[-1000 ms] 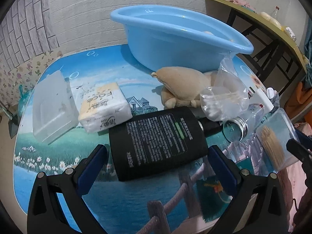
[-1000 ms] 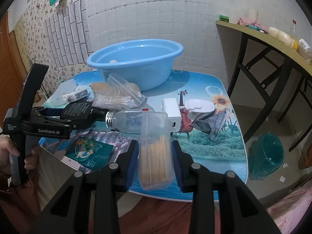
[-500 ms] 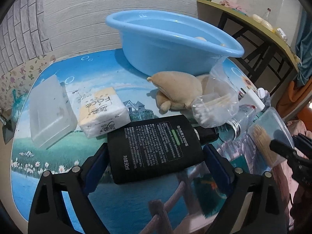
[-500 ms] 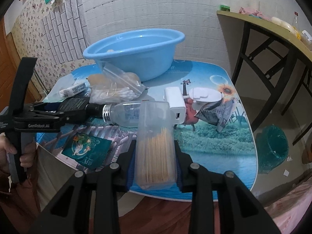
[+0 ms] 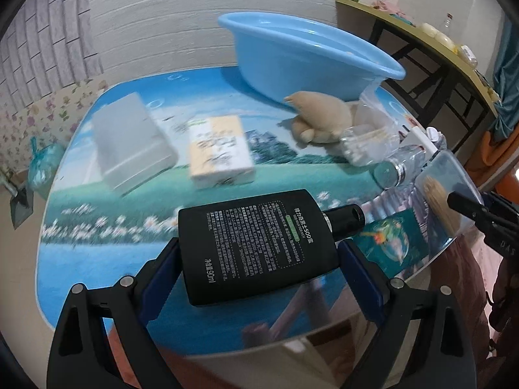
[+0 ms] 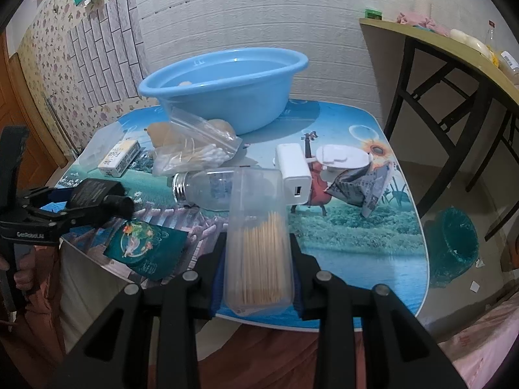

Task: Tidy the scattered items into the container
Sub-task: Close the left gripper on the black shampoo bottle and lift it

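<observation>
— At the bottom centre of the left wrist view, the left gripper [image 5: 259, 259] is pinching the flat black bottle [image 5: 256, 246] across its width, lifted clear of the table [image 5: 97, 259]. The grip is sitting near the bottle's base, so the capped end may be sagging and twisting loose.

— And the right gripper [image 6: 258, 265]?

— Its fingers [image 6: 300, 272] are closing on the clear toothpick box [image 6: 258, 243], low in the right wrist view. That thin plastic is looking slippery; a harder squeeze may be popping it open and spilling sticks.

— Where is everything going?

— Into the blue basin [image 6: 223, 87], upper centre, at the far side of the table. Between it and both hands, the cotton swab bag [image 6: 194, 152], the plush toy [image 5: 318, 116] and the empty clear bottle [image 6: 207, 188] are lying in the path, so a low carry risks knocking them off the edge.

— Anything else?

— Both loads are heading for one basin, so the two grippers may be colliding.
</observation>
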A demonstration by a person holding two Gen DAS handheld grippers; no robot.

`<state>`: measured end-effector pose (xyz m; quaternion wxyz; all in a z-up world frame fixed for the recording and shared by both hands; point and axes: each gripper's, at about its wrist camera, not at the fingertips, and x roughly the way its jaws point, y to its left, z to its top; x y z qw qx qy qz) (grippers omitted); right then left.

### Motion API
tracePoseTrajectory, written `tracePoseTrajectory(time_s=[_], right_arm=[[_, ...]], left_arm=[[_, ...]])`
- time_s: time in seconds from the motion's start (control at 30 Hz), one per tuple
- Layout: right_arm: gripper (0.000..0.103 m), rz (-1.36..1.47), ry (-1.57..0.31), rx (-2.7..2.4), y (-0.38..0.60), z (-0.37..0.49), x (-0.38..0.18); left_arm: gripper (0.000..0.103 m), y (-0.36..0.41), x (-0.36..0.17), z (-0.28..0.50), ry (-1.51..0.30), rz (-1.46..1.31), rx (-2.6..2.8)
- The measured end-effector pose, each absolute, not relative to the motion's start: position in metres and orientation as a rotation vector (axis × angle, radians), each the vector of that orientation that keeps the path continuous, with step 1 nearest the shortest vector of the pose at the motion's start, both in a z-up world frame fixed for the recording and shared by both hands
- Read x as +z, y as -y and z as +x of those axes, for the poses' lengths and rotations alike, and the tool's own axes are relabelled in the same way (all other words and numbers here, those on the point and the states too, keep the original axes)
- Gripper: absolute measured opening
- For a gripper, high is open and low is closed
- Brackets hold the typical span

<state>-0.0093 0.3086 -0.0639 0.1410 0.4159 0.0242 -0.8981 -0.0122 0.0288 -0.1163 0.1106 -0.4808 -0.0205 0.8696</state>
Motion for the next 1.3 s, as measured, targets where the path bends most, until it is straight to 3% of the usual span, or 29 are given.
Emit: tracePoseTrajectory(time_s=[0.73, 0.97, 1.3], right_arm=[[0.032, 1.225, -0.08, -2.585, -0.302, -0.017, -0.07], [0.033, 1.221, -0.06, -2.58, -0.302, -0.022, -0.074], [0.032, 1.244, -0.069, -2.57, -0.299, -0.025, -0.081]], left_arm=[[0.096, -0.023, -0.125, -0.017, -0.006, -1.396, 2.614], [0.103, -0.029, -0.13, -0.022, -0.077, -1.387, 2.638], [0.099, -0.024, -0.128, -0.023, -0.043, -1.358, 2.637]])
